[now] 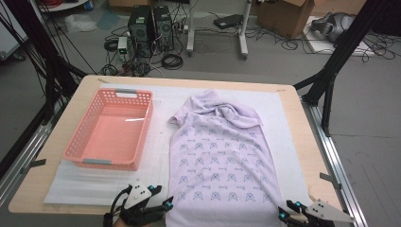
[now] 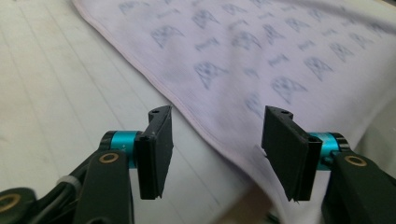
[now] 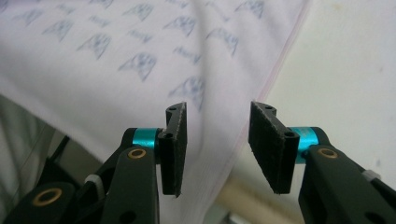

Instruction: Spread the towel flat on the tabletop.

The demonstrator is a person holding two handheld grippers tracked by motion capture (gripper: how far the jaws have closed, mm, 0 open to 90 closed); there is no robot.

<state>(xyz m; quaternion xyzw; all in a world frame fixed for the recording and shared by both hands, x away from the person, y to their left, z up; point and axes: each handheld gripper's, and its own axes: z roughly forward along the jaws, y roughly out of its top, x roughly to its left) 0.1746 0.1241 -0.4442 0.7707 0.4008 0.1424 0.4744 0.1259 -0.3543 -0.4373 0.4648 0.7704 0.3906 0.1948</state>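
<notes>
- I take the pink basket (image 1: pixel 111 130) as my landmark: it sits on the left part of the white mat (image 1: pixel 80 182) that covers the wooden table (image 1: pixel 309 142).
- The lilac cloth (image 1: pixel 220 161) lies spread flat just right of the basket, apart from it, with a strip of bare mat between. Its far end is bunched into folds level with the basket's far rim; its near end hangs over the table edge towards me.
- My left gripper (image 1: pixel 161 204) is below the basket's near right corner, at the cloth's near left corner. In the left gripper view its jaws are parted, with the hem of the cloth (image 2: pixel 261 60) running under the gap, nothing pinched.
- My right gripper (image 1: pixel 287 211) is far right of the basket, at the cloth's near right corner. In the right gripper view its jaws stand apart over the hem (image 3: pixel 140 56), released.
- Nothing lies between either gripper and the cloth.
- The cloth carries a repeated blue-grey print with small lettering, too blurred for me to read.
- Beyond the table, past the basket, computer towers (image 1: pixel 151 28) and cables lie on the floor.
</notes>
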